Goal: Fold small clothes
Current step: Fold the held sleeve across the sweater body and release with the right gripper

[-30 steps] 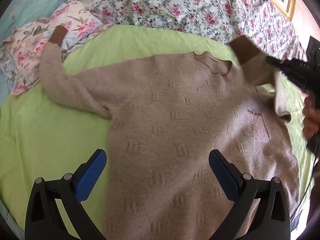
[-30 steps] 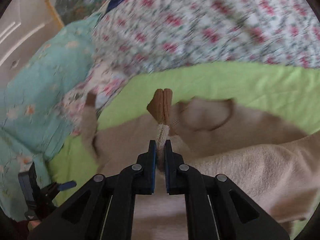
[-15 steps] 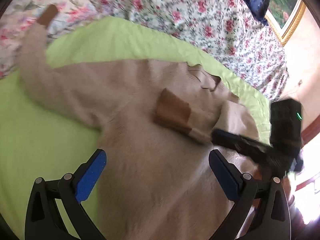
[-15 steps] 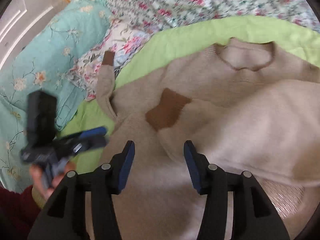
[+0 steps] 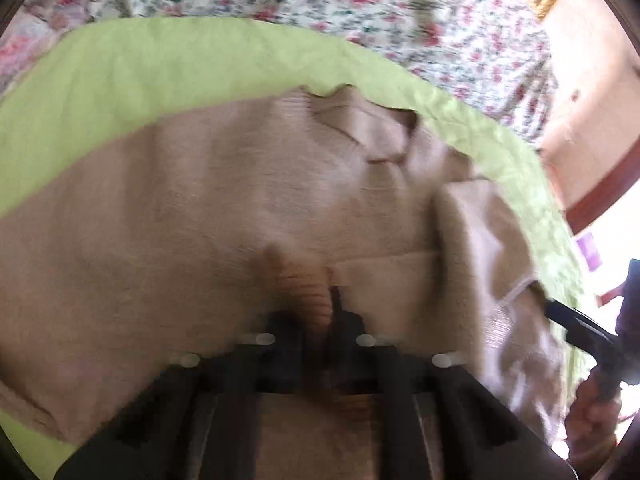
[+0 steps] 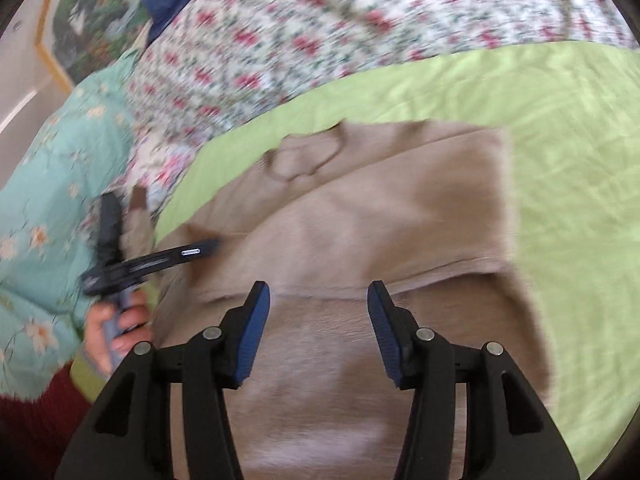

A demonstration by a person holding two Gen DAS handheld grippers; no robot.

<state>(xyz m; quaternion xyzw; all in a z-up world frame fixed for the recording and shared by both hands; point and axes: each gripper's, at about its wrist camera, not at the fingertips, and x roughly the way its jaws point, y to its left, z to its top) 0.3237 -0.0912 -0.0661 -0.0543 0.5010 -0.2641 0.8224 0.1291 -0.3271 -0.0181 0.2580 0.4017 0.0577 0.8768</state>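
A beige knit sweater lies front up on a lime-green sheet, its neckline at the far side. One sleeve is folded across the chest. The other sleeve's brown cuff lies off to the left. My left gripper is shut, pinching a ribbed brown fold of the sweater that looks like a cuff. From the right wrist view that left gripper sits at the sweater's left side. My right gripper hovers open over the lower chest, with nothing between its blue pads.
A floral quilt lies beyond the sheet and a teal flowered blanket at the left. A framed picture leans at the back. A person's hand holds the left gripper. The right gripper shows at the left wrist view's right edge.
The right gripper laid the sleeve across the chest, opened and drew back. The left gripper swept in low over the sweater and shut on a ribbed brown fold.
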